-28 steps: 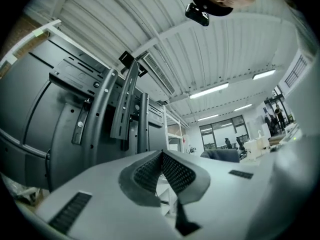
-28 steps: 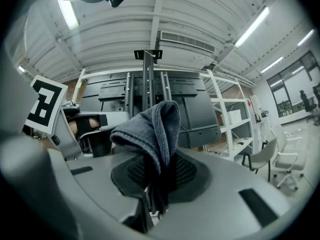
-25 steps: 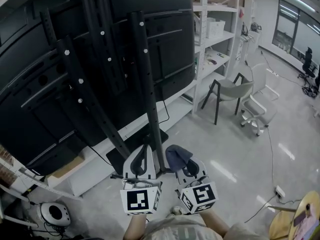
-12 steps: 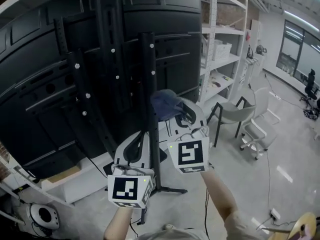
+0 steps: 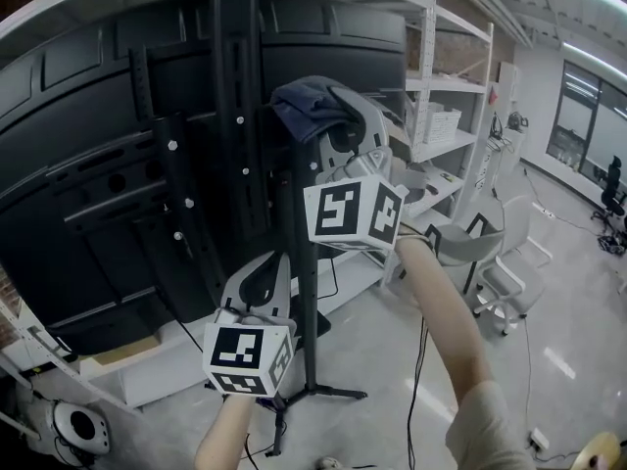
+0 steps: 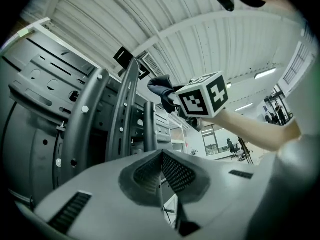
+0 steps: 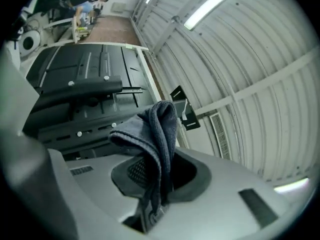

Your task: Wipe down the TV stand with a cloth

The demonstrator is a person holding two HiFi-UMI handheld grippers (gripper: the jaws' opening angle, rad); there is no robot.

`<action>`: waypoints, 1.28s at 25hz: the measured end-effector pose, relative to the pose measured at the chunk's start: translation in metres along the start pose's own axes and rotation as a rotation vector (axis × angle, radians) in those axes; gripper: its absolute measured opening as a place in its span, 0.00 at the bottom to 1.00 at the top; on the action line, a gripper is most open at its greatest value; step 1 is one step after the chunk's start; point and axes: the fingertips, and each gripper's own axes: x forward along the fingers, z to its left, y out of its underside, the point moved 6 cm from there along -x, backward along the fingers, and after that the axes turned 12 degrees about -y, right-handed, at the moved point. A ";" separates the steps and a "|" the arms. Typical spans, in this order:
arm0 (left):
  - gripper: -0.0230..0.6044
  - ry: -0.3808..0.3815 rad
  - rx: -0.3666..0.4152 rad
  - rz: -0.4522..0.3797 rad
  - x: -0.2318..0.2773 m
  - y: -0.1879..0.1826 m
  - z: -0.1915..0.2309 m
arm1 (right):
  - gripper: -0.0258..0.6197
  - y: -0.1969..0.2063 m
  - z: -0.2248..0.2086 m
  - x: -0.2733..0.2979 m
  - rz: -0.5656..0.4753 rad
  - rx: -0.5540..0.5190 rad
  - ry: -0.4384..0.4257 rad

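Observation:
The black TV stand's upright post (image 5: 304,262) rises in front of the dark back of a big TV (image 5: 88,184). My right gripper (image 5: 328,116) is raised high beside the top of that post, shut on a blue-grey cloth (image 5: 304,104) that bunches out past its tips. In the right gripper view the cloth (image 7: 156,129) droops over the jaws, with the TV back (image 7: 85,91) beyond. My left gripper (image 5: 266,274) hangs lower, beside the post, shut and empty. In the left gripper view its jaws (image 6: 161,156) meet, and the cloth (image 6: 161,88) shows above.
White shelving (image 5: 436,116) stands right of the TV. A grey chair (image 5: 460,245) and a white office chair (image 5: 509,280) are on the floor beyond. The stand's feet (image 5: 328,392) spread below. A round white device (image 5: 83,429) lies at the lower left.
My right gripper has risen with the cloth from near the stand's base to the top of the post. The left gripper stayed low. The head view has tilted upward.

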 end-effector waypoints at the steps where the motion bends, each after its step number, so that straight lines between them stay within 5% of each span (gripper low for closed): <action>1: 0.06 -0.001 0.009 -0.003 0.002 -0.002 0.001 | 0.13 -0.002 0.000 0.005 0.003 -0.021 -0.002; 18: 0.06 -0.010 0.056 -0.060 0.025 -0.016 -0.005 | 0.13 0.022 0.023 0.039 0.118 -0.080 -0.159; 32: 0.06 -0.002 0.041 -0.017 0.026 0.006 -0.009 | 0.13 0.035 0.058 0.023 0.155 -0.080 -0.285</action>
